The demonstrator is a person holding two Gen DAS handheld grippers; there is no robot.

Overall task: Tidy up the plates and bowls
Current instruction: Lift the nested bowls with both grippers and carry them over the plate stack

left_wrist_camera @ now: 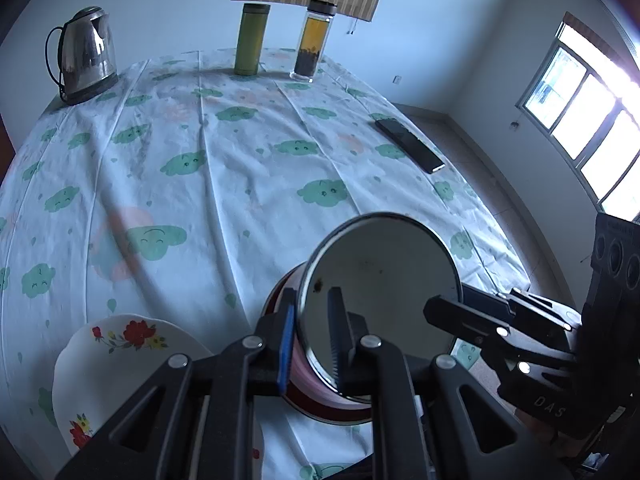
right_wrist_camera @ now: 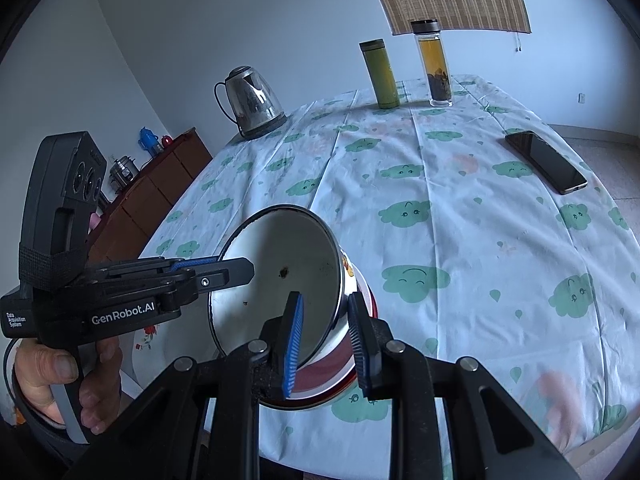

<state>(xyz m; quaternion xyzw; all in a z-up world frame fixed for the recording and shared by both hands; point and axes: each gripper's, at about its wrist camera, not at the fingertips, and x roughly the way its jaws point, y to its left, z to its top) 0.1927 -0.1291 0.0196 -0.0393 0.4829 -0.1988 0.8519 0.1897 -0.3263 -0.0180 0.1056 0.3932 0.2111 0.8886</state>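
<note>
A white enamel bowl (left_wrist_camera: 380, 280) with a dark rim is tilted on edge over a red-rimmed bowl (left_wrist_camera: 320, 404) on the tablecloth. My left gripper (left_wrist_camera: 314, 340) is shut on the tilted bowl's left rim, one finger inside and one outside. My right gripper (right_wrist_camera: 324, 340) grips the same bowl (right_wrist_camera: 280, 272) at its right rim, above the red-rimmed bowl (right_wrist_camera: 320, 384). A white plate with red flowers (left_wrist_camera: 120, 368) lies at the lower left in the left wrist view. The right gripper (left_wrist_camera: 452, 312) also shows in the left wrist view.
At the table's far side stand a steel kettle (left_wrist_camera: 84, 56), a green flask (left_wrist_camera: 250, 40) and a glass tea bottle (left_wrist_camera: 312, 40). A black phone (left_wrist_camera: 410, 144) lies near the right edge. A wooden cabinet (right_wrist_camera: 156, 188) stands left of the table.
</note>
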